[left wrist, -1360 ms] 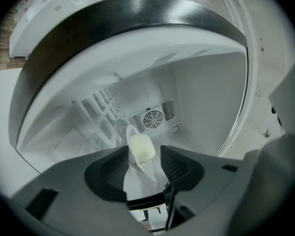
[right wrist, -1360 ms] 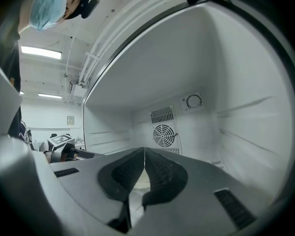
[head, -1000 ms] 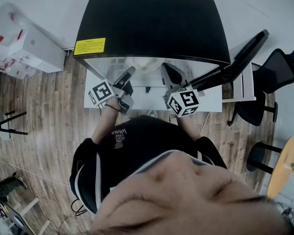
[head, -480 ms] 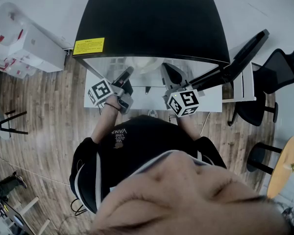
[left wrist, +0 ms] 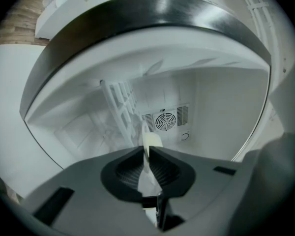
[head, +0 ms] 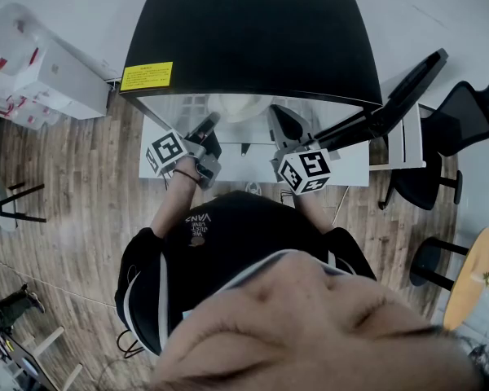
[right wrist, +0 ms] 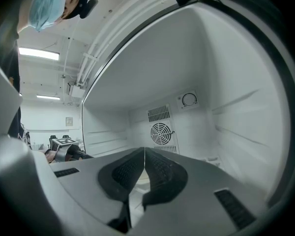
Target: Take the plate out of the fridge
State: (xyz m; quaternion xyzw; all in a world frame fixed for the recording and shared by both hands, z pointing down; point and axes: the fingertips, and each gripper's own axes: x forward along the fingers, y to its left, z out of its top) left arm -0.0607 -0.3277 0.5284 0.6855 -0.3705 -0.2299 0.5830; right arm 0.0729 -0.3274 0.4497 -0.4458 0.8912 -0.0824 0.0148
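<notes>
Office or lab test room, not a home kitchen. Wood-plank floor [head: 73, 218], black swivel chairs [head: 464, 116] on the right, small round table [head: 469, 275] near them, white cartons [head: 53, 80] piled by the wall on the left. Fridge [head: 253, 35] with a black top and a yellow label [head: 149, 76] set out among the furniture, no counters or cupboards around it. Overhead, in the right gripper view: white ceiling, strip lights [right wrist: 38, 53], exposed pipes [right wrist: 88, 63].
</notes>
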